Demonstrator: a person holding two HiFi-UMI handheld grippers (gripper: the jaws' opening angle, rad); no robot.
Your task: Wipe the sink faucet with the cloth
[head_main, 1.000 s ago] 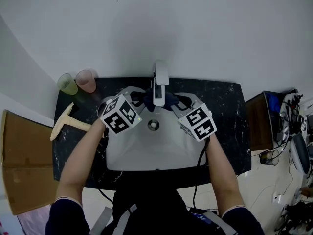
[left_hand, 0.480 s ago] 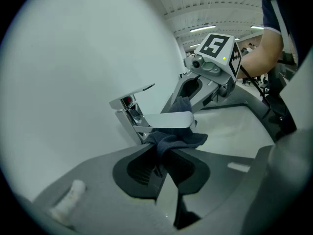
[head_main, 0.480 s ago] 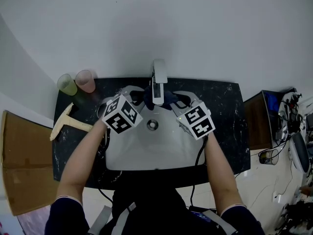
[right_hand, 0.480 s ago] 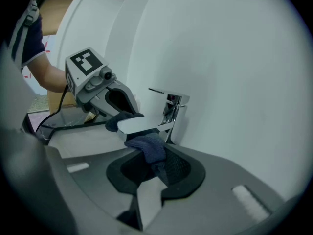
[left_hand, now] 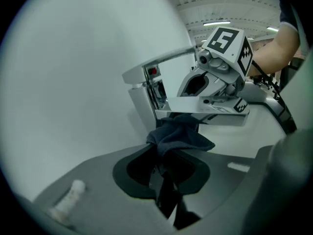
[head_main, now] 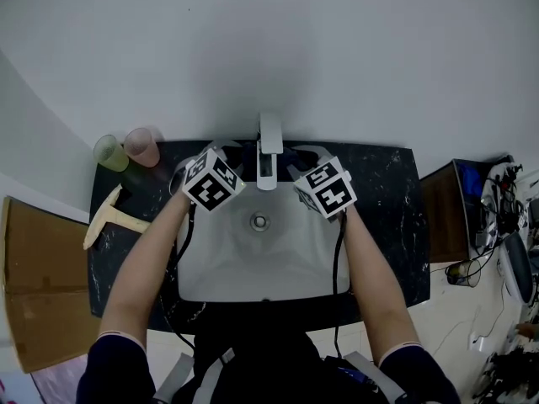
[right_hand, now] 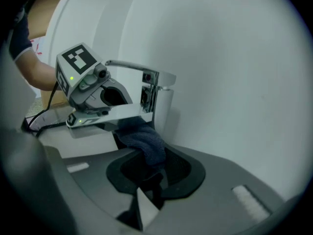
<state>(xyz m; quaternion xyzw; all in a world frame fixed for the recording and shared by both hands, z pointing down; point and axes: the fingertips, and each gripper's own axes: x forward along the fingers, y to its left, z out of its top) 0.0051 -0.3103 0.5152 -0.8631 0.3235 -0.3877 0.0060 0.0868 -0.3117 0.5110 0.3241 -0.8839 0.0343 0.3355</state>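
A plain pale wall (head_main: 269,49) fills the upper half of the head view and stands right behind the counter (head_main: 383,192). The floor (head_main: 463,310) is light tile. At the left a flat sheet of cardboard (head_main: 38,284) lies beside the counter. At the right stand a brown cabinet (head_main: 444,209) and, further out, a clutter of cables (head_main: 509,200). The left gripper view shows a ceiling (left_hand: 220,13) with strip lights.

The counter is black stone with pale veins, and a white sink (head_main: 253,263) is set into its middle. Two bare forearms (head_main: 143,268) in dark sleeves reach across the sink towards the wall.

The left gripper (left_hand: 164,168) and the right gripper (right_hand: 149,173) sit on either side of the faucet (head_main: 269,141), close to it, both pointing down and inward. The faucet is a squared chrome and white column at the back rim, with its spout reaching out over the basin.

The dark blue cloth (left_hand: 178,133) hangs between the two grippers, low against the faucet's column and under the spout. Each gripper is clamped on one end of the cloth, with fabric bunched between its jaws. I cannot tell whether the cloth passes behind the column.

A pale T-shaped tool (head_main: 105,217) lies at the counter's left edge, its head overhanging. A green cup (head_main: 109,152) and a pink cup (head_main: 141,146) stand side by side in the back left corner. The drain (head_main: 259,221) sits in the basin floor, just in front of the spout's tip.
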